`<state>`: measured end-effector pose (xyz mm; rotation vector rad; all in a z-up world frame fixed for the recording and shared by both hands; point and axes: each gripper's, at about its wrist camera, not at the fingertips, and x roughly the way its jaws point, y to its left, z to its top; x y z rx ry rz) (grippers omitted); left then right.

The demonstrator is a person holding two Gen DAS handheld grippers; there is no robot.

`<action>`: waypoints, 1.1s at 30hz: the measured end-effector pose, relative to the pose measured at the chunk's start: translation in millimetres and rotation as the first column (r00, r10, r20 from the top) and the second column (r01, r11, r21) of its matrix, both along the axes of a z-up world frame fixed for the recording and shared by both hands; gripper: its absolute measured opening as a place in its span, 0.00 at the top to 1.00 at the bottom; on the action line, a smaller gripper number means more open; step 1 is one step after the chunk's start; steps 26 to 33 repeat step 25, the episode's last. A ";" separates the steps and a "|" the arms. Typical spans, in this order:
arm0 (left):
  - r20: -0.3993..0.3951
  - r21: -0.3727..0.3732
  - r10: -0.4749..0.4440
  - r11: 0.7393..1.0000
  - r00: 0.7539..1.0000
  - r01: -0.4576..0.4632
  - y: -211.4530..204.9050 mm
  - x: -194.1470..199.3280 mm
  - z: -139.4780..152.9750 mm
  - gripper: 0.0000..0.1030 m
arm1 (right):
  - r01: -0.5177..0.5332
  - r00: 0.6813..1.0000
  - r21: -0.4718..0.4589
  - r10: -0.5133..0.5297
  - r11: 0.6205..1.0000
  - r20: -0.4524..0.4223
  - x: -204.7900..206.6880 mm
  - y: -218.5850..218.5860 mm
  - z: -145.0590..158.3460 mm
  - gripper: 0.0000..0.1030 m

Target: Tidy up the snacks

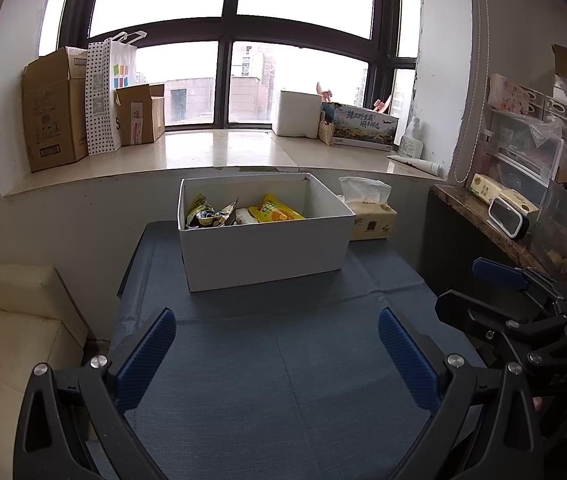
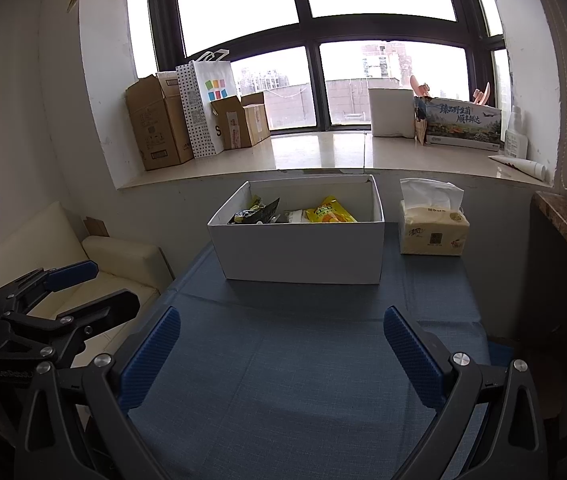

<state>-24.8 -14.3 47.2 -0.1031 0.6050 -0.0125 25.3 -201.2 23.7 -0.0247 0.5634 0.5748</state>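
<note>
A white open box (image 1: 263,248) stands at the far end of a blue-clothed table (image 1: 275,360). Inside lie a yellow snack pouch (image 1: 277,209), a dark crumpled snack bag (image 1: 207,214) and a white packet between them. The box also shows in the right wrist view (image 2: 299,252), with the yellow pouch (image 2: 329,212) and dark bag (image 2: 253,212). My left gripper (image 1: 277,324) is open and empty over the cloth, well short of the box. My right gripper (image 2: 281,322) is open and empty, beside the left one.
A tissue pack (image 1: 371,216) sits right of the box, also in the right wrist view (image 2: 431,228). A cream sofa (image 1: 7,320) is left of the table. A dark shelf (image 1: 503,224) with clutter is at the right. The windowsill (image 1: 219,148) holds cardboard boxes and a bag.
</note>
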 end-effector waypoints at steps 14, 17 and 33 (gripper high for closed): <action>-0.003 -0.020 0.001 1.000 1.000 -0.001 4.6 -0.1 1.1 0.00 | 0.011 1.000 0.001 -0.011 1.000 -0.006 0.4 -1.6 -0.5 0.00; -0.003 -0.022 0.003 1.000 1.000 -0.003 5.2 0.1 0.8 0.00 | 0.014 1.000 -0.001 -0.014 1.000 -0.010 1.5 -1.5 -1.1 0.00; 0.027 -0.016 -0.008 1.000 1.000 0.008 3.3 -3.2 2.1 0.00 | 0.014 1.000 0.002 -0.014 1.000 -0.010 1.1 -2.2 -1.1 0.00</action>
